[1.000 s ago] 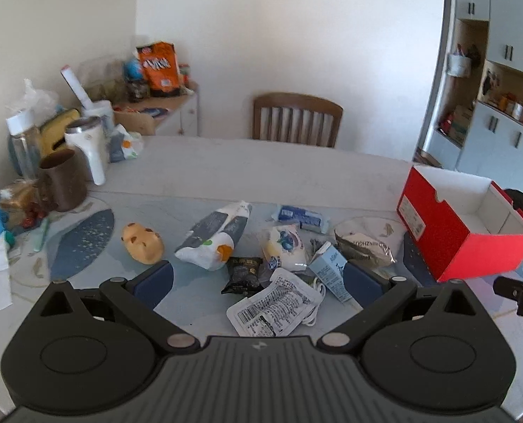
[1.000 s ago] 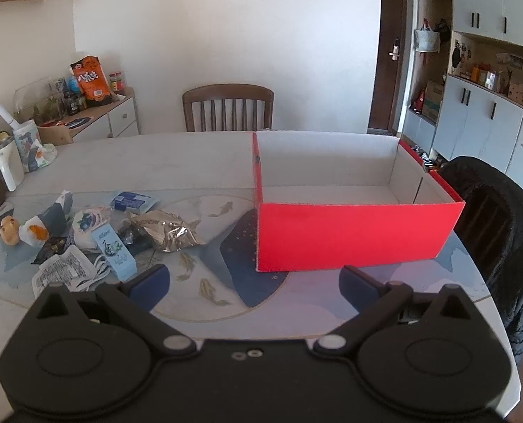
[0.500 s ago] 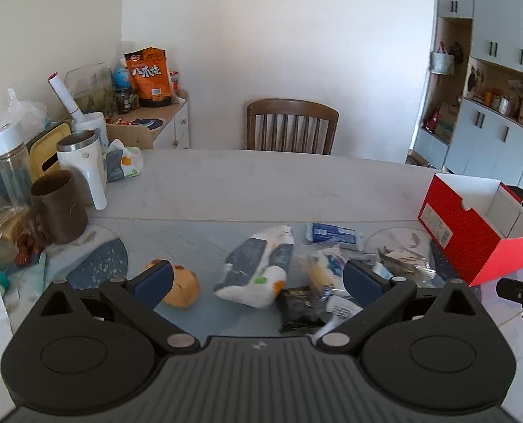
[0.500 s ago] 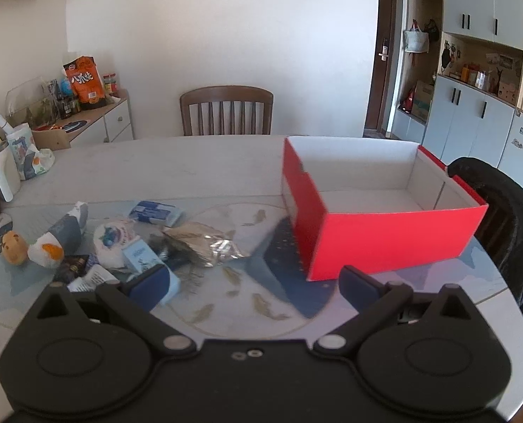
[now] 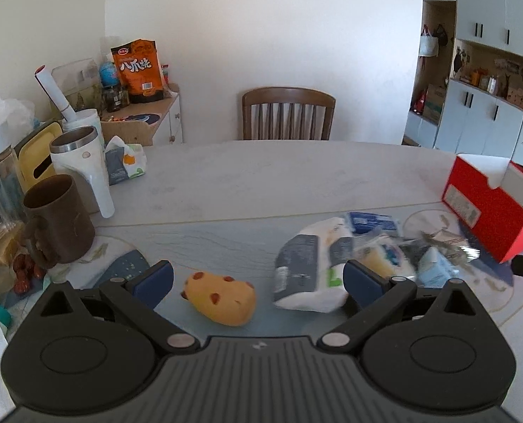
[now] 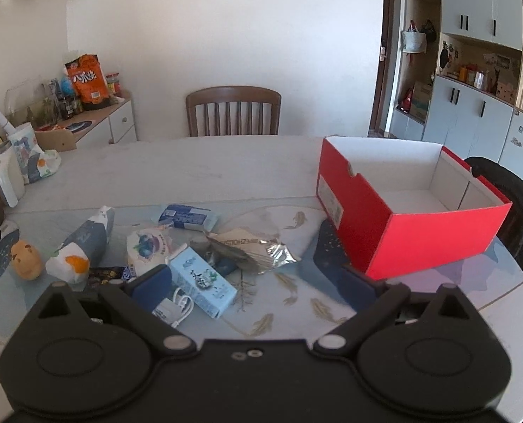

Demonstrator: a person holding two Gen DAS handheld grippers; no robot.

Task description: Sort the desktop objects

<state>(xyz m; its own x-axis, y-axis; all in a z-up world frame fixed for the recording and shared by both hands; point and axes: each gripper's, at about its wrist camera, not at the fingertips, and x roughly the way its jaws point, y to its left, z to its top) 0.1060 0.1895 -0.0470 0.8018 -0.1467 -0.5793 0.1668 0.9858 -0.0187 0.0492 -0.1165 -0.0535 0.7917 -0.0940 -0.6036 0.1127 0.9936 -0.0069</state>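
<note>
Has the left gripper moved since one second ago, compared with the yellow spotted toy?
Yes. The left gripper has shifted left: the yellow spotted toy now lies between its open fingers.

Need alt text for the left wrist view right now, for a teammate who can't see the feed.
The open left gripper hovers low over a table, with a yellow spotted toy and a grey-and-white pouch between its fingers. More small packets lie to the right, near a red box; a brown mug and a white tumbler stand at left.

Table (image 6: pixel 198 172): pale, rounded.
On it: red box (image 6: pixel 413 225), snack packets (image 6: pixel 148 246), yellow toy (image 5: pixel 222 298), brown mug (image 5: pixel 59 218).
</note>
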